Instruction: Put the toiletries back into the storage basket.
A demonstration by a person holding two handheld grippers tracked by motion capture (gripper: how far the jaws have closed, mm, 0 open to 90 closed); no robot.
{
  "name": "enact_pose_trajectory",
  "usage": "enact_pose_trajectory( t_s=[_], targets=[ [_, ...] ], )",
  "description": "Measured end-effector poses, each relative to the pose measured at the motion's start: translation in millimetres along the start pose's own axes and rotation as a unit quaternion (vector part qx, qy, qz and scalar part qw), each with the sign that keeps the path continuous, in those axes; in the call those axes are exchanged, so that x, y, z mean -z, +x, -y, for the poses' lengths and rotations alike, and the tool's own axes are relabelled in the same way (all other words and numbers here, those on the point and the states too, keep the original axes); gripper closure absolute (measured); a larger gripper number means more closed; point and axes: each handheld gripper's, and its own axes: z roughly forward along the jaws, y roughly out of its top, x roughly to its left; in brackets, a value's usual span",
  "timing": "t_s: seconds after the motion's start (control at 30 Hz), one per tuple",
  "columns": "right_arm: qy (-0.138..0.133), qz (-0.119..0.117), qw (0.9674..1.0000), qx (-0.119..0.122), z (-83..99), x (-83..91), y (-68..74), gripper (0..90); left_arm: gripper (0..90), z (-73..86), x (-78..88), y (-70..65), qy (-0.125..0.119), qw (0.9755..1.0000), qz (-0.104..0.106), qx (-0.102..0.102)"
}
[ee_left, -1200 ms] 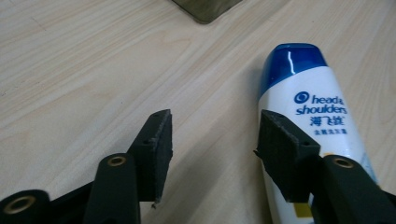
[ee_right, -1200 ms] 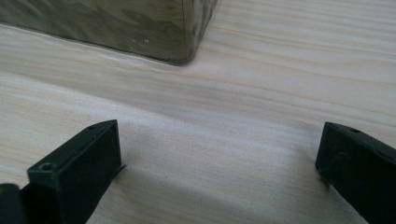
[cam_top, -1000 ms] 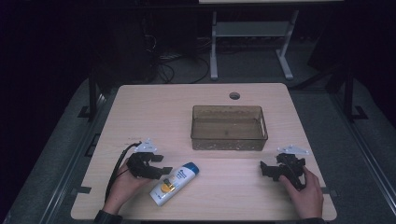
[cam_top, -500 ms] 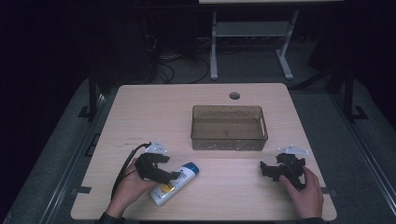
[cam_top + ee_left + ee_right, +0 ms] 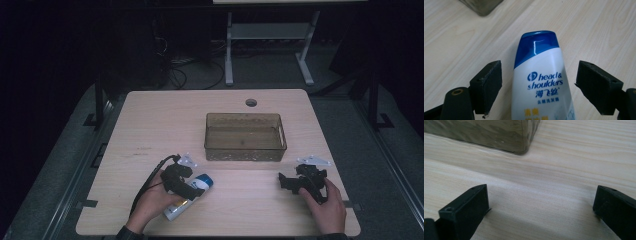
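Left gripper [image 5: 537, 82] open astride shampoo bottle [image 5: 541, 85], cap at 12 o'clock, not gripped yet; prob squirts out if squeezed off-center.

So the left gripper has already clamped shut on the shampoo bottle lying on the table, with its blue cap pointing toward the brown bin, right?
Not clamped. In the left gripper view the left gripper is open: both pads stand clear of the shampoo bottle, which lies between them. The jaws have just been opening. The rest holds: the bottle lies on the table, blue cap toward the brown bin.
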Motion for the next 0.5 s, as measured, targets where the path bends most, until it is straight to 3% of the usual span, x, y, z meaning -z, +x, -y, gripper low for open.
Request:
enact_pose_trajectory(
  t_s=[0.5],
  targets=[
    [0.000, 0.000, 1.0000, 0.000, 0.0, 0.0, 0.0, 0.0, 22.7, -6.7, -18.6, -2.4, 0.044, 0.9988, -0.019, -0.012]
  ],
)
